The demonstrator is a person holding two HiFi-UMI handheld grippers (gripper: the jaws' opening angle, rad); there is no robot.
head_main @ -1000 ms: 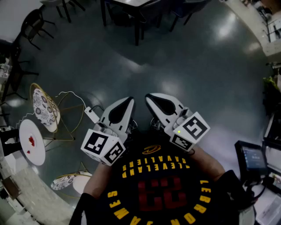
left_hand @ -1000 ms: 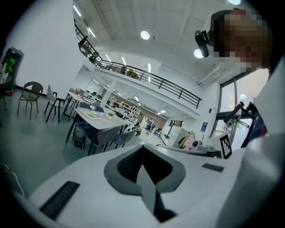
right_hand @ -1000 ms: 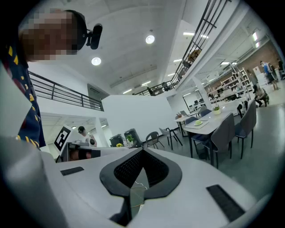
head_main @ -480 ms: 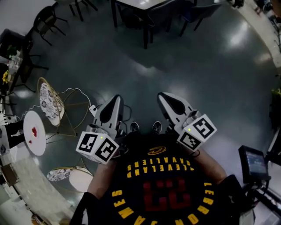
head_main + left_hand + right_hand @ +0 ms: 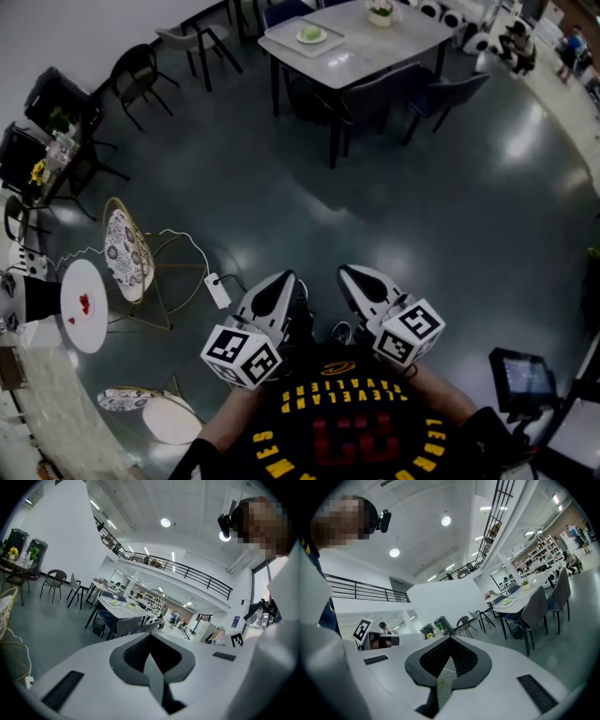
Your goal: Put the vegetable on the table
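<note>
A green vegetable [image 5: 310, 35] lies on a plate on a tray, on the long grey table [image 5: 375, 45] far ahead across the floor. Both grippers are held close to my chest, far from that table. My left gripper [image 5: 285, 277] is shut, its jaws meeting at the tip, with nothing between them. My right gripper [image 5: 348, 272] is shut and empty too. The left gripper view shows the table [image 5: 123, 611] with the green vegetable [image 5: 114, 602] small in the distance. The right gripper view shows the same table [image 5: 524, 596] and vegetable [image 5: 506, 601].
Dark chairs [image 5: 441, 92] stand around the long table, and a potted plant [image 5: 380, 11] sits on it. At left are a round white table [image 5: 82, 305], a gold wire chair [image 5: 127, 255] and a cable with an adapter [image 5: 217, 291] on the floor. A monitor [image 5: 521, 382] stands at right.
The head view has lifted, bringing the long table and its tray into sight. Both grippers sit lower in the picture and closer together, still shut.
</note>
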